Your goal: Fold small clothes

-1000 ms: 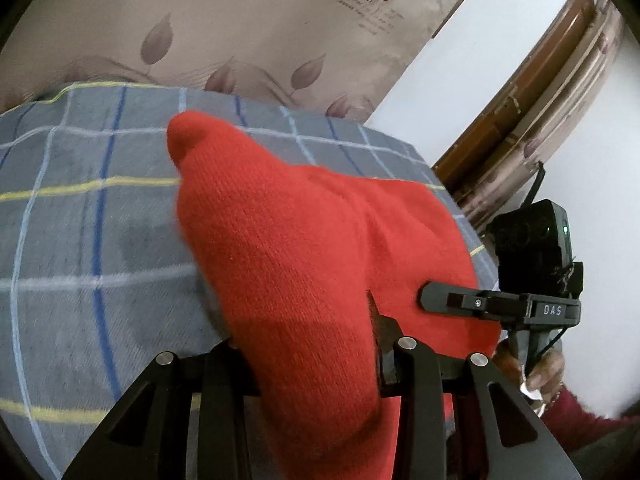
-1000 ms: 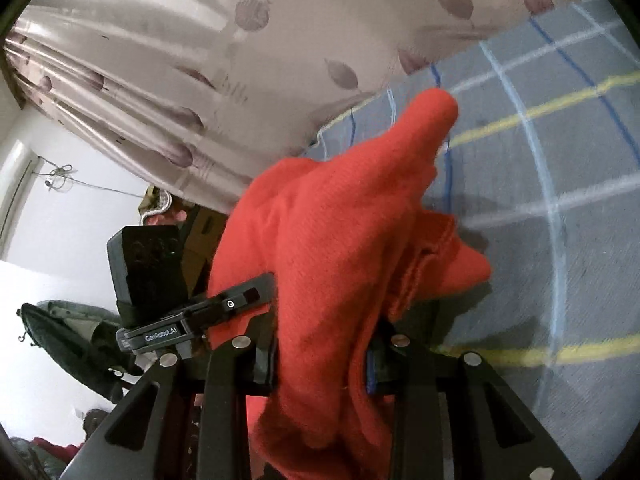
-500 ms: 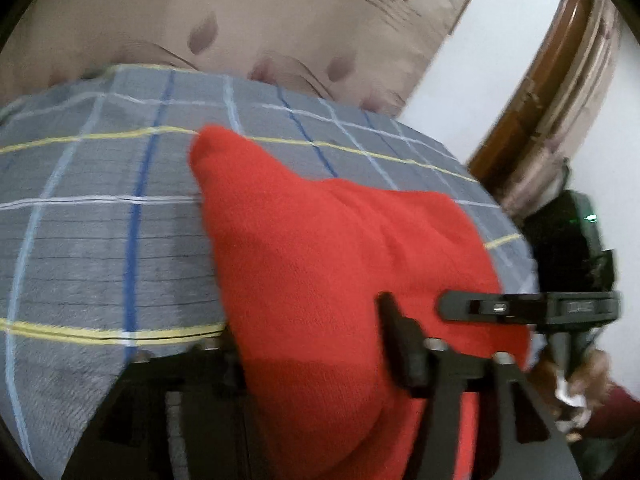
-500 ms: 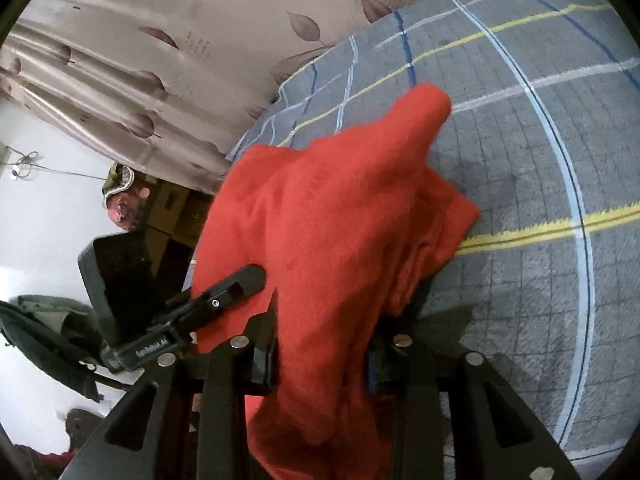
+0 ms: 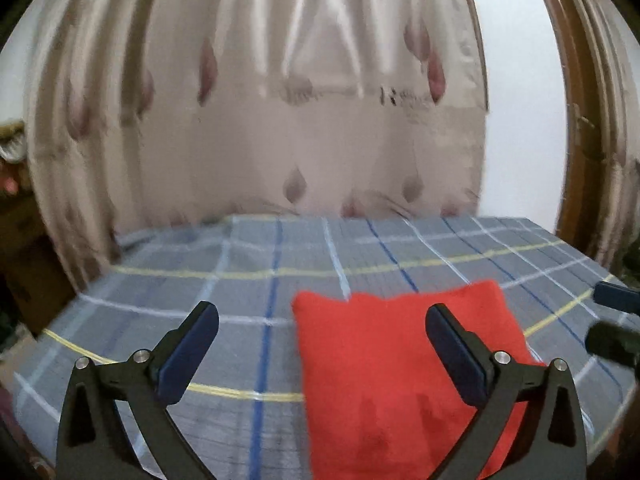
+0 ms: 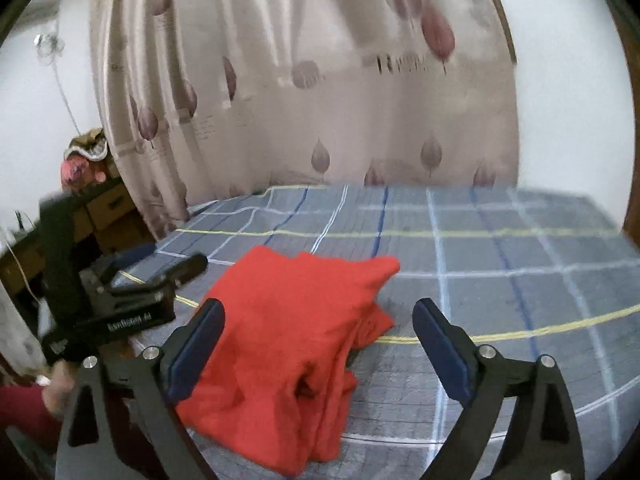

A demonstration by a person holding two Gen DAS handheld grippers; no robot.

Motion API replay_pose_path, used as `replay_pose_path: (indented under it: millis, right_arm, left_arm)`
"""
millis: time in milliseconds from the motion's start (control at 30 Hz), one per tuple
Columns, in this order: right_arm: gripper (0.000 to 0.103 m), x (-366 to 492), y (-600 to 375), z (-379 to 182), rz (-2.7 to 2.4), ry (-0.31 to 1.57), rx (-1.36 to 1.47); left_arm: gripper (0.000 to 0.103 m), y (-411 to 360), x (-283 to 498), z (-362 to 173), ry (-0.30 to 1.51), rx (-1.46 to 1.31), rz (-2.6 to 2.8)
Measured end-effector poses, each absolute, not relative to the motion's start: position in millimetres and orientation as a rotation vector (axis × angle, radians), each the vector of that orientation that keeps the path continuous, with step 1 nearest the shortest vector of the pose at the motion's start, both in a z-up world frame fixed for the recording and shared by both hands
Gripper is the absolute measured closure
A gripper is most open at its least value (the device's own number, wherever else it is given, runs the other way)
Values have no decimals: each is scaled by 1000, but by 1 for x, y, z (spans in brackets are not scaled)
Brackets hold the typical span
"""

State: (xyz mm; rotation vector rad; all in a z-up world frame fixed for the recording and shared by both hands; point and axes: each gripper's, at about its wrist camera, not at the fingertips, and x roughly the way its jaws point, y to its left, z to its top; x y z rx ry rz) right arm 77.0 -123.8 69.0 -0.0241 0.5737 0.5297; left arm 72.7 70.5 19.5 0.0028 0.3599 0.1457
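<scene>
A red knitted garment (image 5: 404, 376) lies on the grey checked bed cover (image 5: 248, 280), folded over on itself. In the right wrist view it (image 6: 292, 344) lies bunched, with loose layers at its near edge. My left gripper (image 5: 322, 336) is open and empty, raised just behind the garment's near left part. My right gripper (image 6: 318, 334) is open and empty, just behind the garment's right side. The left gripper's body shows at the left of the right wrist view (image 6: 120, 300).
A pale curtain with leaf prints (image 5: 280, 100) hangs behind the bed. A wooden door frame (image 5: 580, 120) stands at the right. Boxes and clutter (image 6: 92, 184) sit left of the bed. The cover (image 6: 500, 280) stretches out right of the garment.
Both grippers were shut on the red garment and have let go and opened. They have pulled back and tilted up. The garment now lies on the bed.
</scene>
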Motion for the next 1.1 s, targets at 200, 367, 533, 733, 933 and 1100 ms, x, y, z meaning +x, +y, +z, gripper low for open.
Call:
replay_pose_path:
  millis: [200,367,533,733,933,1100]
  right_arm:
    - [6,58,-127,82,524,520,-32]
    - [3,50,-129,87,517,508,-40]
    - [3,48,-130,86,519,519,-37]
    - [1,50,-133,83,512,536,-21]
    - [1,50,-134,80,505,548,-20]
    - [0,48,-133,82,496,530,-32]
  left_arm:
    - [0,54,59,42,320,111,162]
    - [0,40,39,53,260,151,167]
    - [0,39,33,61,278,112,114]
    - [0,45,38,61,315,25,95]
    - [0,47,39,52,308,7,158]
    - [0,49,47,46,369,-15,169]
